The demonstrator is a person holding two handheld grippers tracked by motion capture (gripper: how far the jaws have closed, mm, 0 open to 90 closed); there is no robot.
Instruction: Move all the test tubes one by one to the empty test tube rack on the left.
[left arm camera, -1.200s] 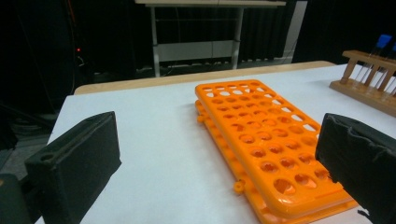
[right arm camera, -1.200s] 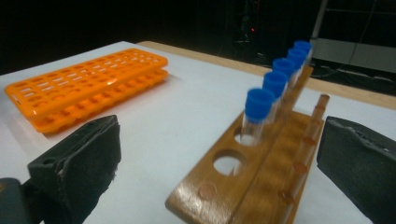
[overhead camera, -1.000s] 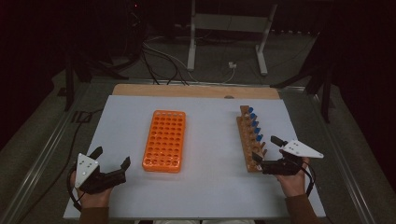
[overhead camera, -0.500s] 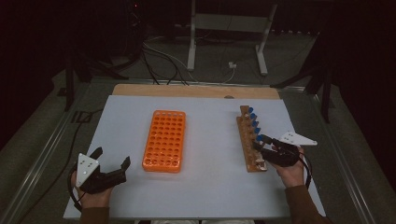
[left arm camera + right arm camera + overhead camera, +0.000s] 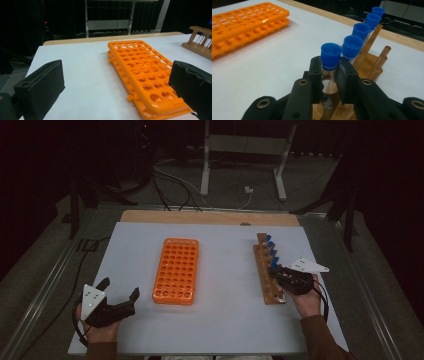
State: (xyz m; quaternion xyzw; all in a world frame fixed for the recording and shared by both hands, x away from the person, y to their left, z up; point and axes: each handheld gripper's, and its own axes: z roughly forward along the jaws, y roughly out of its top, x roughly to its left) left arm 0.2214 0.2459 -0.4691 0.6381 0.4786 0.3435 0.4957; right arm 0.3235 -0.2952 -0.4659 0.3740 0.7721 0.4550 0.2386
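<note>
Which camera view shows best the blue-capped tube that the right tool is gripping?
The right gripper view: the nearest blue-capped tube stands close and sharp between the jaws of the right tool. The high view shows it small at the wooden rack. The left gripper view shows the rack's end, with the tubes indistinct.

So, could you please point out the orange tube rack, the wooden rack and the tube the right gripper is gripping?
orange tube rack (image 5: pixel 176 270), high view, top grid.
wooden rack (image 5: pixel 264 271), high view, top rail.
blue-capped tube (image 5: pixel 331 55), right gripper view, cap.
</note>
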